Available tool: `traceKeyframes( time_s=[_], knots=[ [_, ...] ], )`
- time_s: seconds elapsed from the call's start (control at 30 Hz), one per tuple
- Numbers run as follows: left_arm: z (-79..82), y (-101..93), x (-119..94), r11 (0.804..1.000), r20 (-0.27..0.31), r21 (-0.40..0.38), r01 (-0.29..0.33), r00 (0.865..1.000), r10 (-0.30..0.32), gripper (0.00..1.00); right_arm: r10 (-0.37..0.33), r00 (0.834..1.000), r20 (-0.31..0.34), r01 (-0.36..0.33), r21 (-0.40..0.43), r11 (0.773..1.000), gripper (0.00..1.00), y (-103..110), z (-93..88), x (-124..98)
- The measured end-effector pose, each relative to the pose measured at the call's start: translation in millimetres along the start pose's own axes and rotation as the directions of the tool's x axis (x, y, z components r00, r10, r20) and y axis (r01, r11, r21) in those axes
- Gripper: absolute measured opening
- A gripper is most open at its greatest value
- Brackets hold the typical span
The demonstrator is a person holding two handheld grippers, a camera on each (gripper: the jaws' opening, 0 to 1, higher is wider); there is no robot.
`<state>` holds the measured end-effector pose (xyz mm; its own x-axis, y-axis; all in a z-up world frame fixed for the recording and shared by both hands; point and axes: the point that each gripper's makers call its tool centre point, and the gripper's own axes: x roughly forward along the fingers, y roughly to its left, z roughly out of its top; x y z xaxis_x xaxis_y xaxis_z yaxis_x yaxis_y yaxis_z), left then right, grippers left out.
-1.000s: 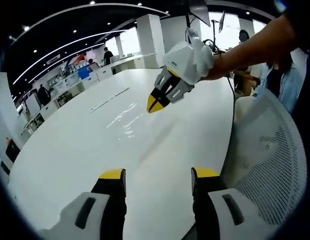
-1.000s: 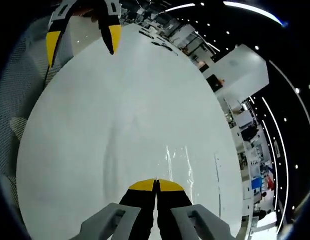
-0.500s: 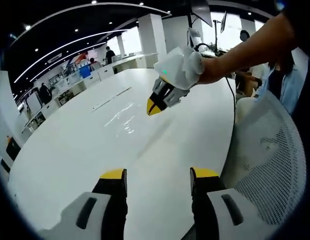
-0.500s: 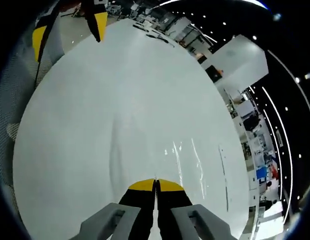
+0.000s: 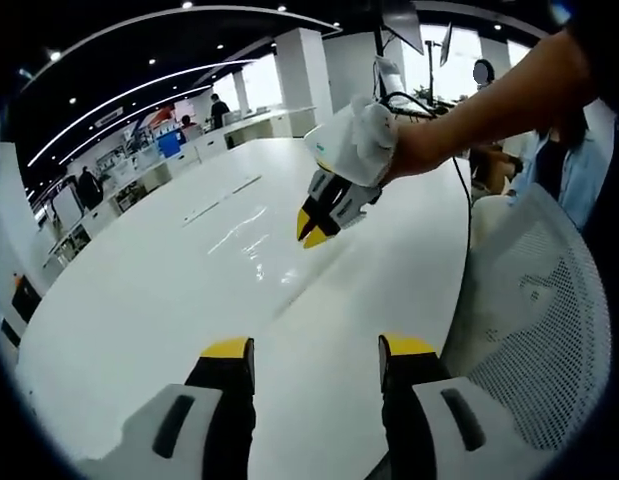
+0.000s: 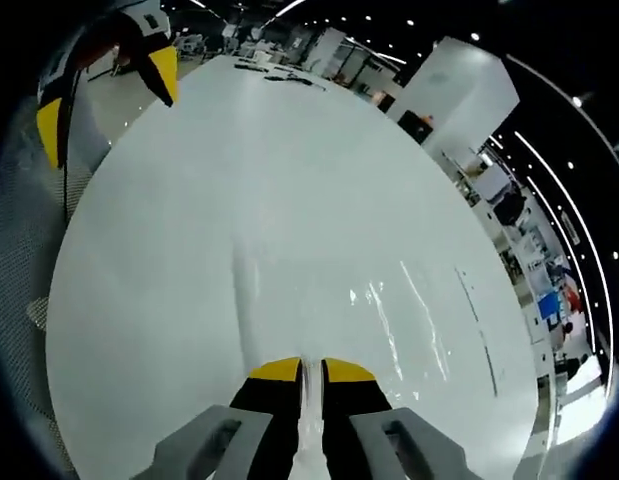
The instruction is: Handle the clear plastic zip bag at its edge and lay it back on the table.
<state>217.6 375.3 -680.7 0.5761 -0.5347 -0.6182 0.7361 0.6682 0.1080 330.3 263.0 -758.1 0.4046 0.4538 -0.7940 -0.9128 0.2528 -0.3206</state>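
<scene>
The clear plastic zip bag (image 5: 251, 232) lies on the white table (image 5: 139, 300) and shows mainly as bright glints; in the right gripper view the bag (image 6: 389, 310) stretches away from the jaws with a long crease. A person's hand holds my right gripper (image 5: 311, 228) low over the bag's near edge. In its own view, my right gripper (image 6: 311, 370) has its yellow tips a narrow slit apart, with pale film or table showing between them. My left gripper (image 5: 317, 348) hovers wide open over bare table, holding nothing; the left gripper (image 6: 104, 100) appears again at the top left.
A white mesh chair (image 5: 534, 320) stands close against the table's right edge, and its mesh (image 6: 29, 300) runs along the left of the right gripper view. People (image 5: 559, 150) stand behind it. Desks and screens (image 5: 189, 140) line the far side of the hall.
My right gripper has sunk lower toward the table, and its tips, pressed together before, now stand a crack apart. The left gripper has held still.
</scene>
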Motion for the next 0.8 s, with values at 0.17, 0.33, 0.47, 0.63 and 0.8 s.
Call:
traceKeyframes(
  time_s=[0.17,0.33,0.47,0.63,0.8],
  knots=[
    [2.4,-2.7,-1,1.0,0.002,0.004,0.002,1.0,-0.002,0.48,0.013,1.0,0.003,-0.013,0.022,1.0,0.08,2,-2.1,0],
    [1.4,-2.3,0,1.0,0.0,0.002,0.004,1.0,-0.004,0.48,0.025,1.0,0.004,-0.025,0.022,0.999,0.1,3,-3.3,-2],
    [-0.2,-2.5,1,1.0,-0.002,-0.003,0.005,1.0,-0.005,0.48,0.026,1.0,0.014,-0.027,0.039,0.999,0.11,1,-4.3,-5],
    [-2.7,-1.5,1,1.0,-0.004,-0.009,0.005,1.0,-0.005,0.49,0.005,0.999,0.041,-0.009,0.089,0.996,0.14,-3,-1.9,-10],
    [-7.4,1.4,4,1.0,-0.008,-0.015,0.007,1.0,-0.007,0.49,-0.012,0.997,0.074,0.002,0.129,0.992,0.21,-4,1.1,-21]
  ],
)
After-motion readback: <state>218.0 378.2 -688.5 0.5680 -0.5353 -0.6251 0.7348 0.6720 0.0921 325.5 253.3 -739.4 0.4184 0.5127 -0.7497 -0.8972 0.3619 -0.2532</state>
